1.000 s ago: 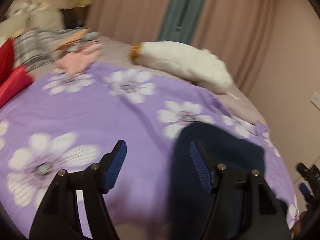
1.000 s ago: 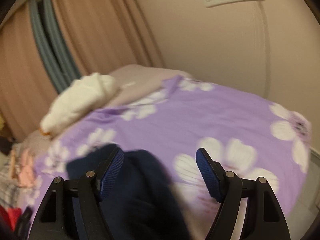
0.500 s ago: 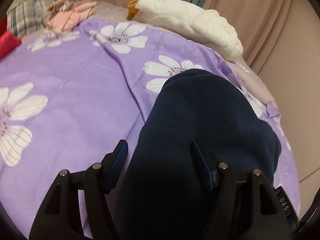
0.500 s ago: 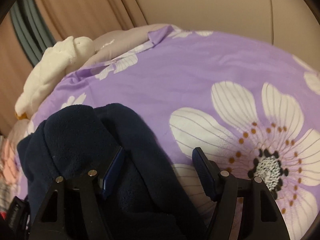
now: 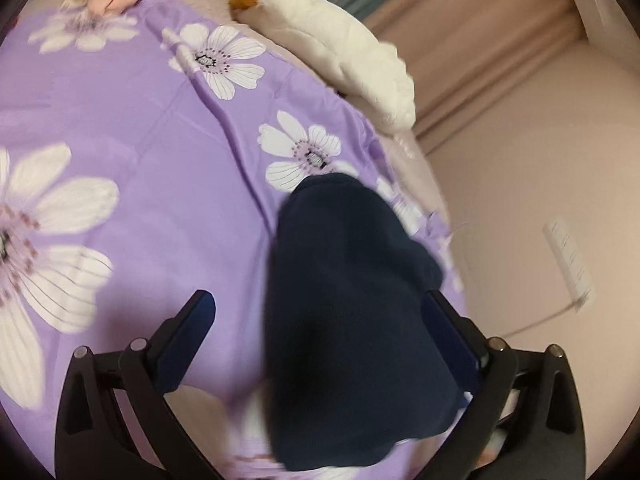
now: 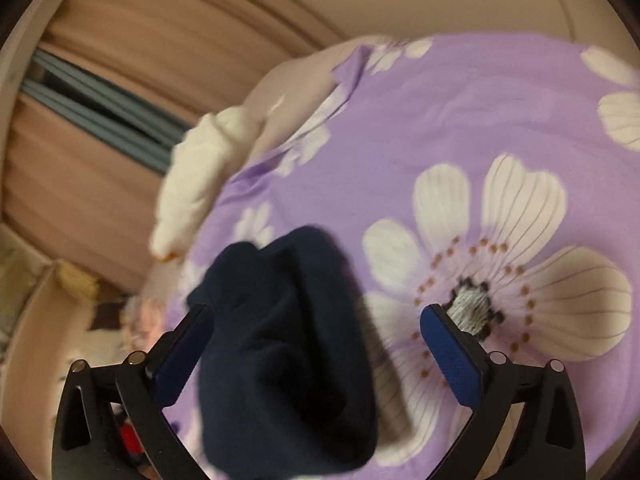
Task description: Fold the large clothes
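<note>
Garment: a dark navy fleece garment [image 5: 352, 320], bunched into a long thick roll on the bed [image 5: 160, 160], on the purple flowered cover near its right edge.
My left tongs [image 5: 320, 320]: jaws opening, spread wide, the roll lying between them; the right pad is just beside the cloth and I cannot tell if it touches.
My right tongs [image 6: 316, 332]: jaws opening too, the fleece toward the left pad, nothing gripped.
Feel, I judge: soft, limp, fairly light, thick; it will sag and cling, not slip.
Where to hold: the near hem corners, pinching one layer.
Far off: white plush toy [image 5: 340, 48].
</note>
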`<state>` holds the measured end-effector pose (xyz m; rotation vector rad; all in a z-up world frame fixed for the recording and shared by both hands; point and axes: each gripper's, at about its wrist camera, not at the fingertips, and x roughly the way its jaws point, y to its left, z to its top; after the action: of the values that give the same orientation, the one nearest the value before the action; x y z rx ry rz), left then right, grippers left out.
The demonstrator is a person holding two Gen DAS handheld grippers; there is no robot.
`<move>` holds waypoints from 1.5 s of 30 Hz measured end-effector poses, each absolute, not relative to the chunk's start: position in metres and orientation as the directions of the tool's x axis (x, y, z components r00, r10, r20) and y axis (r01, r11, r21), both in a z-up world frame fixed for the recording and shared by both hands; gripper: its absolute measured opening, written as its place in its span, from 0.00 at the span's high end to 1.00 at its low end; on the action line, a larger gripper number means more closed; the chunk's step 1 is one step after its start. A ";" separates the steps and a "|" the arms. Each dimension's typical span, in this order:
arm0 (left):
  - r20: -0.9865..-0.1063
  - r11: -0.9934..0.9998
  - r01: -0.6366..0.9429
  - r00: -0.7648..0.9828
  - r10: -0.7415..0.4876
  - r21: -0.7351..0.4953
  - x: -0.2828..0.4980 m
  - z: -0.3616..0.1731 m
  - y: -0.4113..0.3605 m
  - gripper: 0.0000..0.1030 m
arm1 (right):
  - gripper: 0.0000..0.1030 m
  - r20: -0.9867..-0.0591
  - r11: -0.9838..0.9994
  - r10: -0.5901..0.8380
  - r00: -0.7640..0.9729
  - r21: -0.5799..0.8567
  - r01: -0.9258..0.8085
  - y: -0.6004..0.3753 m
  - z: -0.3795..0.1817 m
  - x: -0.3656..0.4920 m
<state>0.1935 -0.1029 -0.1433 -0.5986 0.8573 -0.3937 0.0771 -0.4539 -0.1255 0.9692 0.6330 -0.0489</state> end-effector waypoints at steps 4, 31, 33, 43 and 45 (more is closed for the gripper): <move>-0.675 0.787 0.059 0.479 -0.562 -0.614 0.202 -0.183 -0.133 0.01 | 0.01 -0.598 0.560 0.385 0.703 0.757 0.337 -0.432 -0.163 0.106; -0.602 0.709 0.071 0.474 -0.643 -0.701 0.237 -0.216 -0.224 0.12 | 0.24 -0.417 0.508 0.466 0.780 0.848 0.150 -0.377 -0.186 0.162; -0.609 0.721 0.078 0.478 -0.633 -0.688 0.234 -0.210 -0.227 0.14 | 0.25 -0.416 0.512 0.476 0.775 0.848 0.141 -0.376 -0.183 0.159; -0.629 0.799 0.180 0.527 -0.571 -0.574 0.212 -0.163 -0.218 0.18 | 0.30 -0.300 0.405 0.579 0.758 0.913 0.053 -0.375 -0.174 0.136; -0.622 0.809 0.203 0.546 -0.561 -0.552 0.203 -0.148 -0.212 0.19 | 0.30 -0.270 0.411 0.580 0.769 0.912 0.010 -0.372 -0.157 0.130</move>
<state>0.2033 -0.2125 -0.1483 -0.4480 0.8847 -0.4715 0.1302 -0.3718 -0.1567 1.1026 0.6209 0.3886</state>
